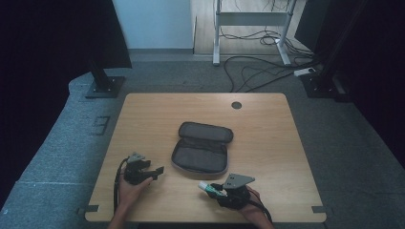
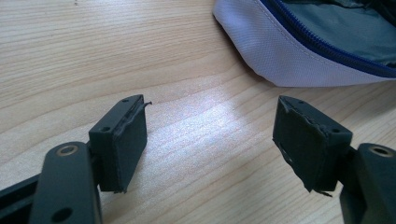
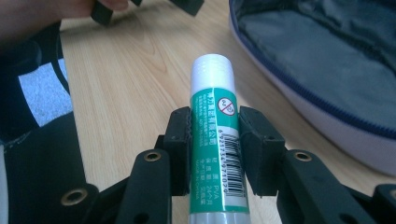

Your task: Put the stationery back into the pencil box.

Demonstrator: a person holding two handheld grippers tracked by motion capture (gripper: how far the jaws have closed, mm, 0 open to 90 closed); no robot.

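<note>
An open grey pencil case (image 1: 202,147) lies unzipped in the middle of the wooden table (image 1: 267,129); its pale wall and blue zipper (image 2: 303,51) show in the left gripper view. My right gripper (image 3: 215,135) is shut on a green and white glue stick (image 3: 215,135), its white cap pointing toward the case (image 3: 327,70). In the high view that gripper (image 1: 212,188) sits at the front right with the glue stick (image 1: 209,188) sticking out leftward. My left gripper (image 1: 157,171) rests at the front left of the case, jaws open over bare wood (image 2: 210,135).
A round cable hole (image 1: 236,105) sits near the table's far edge. Beyond the table stand a desk frame (image 1: 250,28) with loose cables (image 1: 258,71) on the grey carpet and a dark stand base (image 1: 102,86) at the left.
</note>
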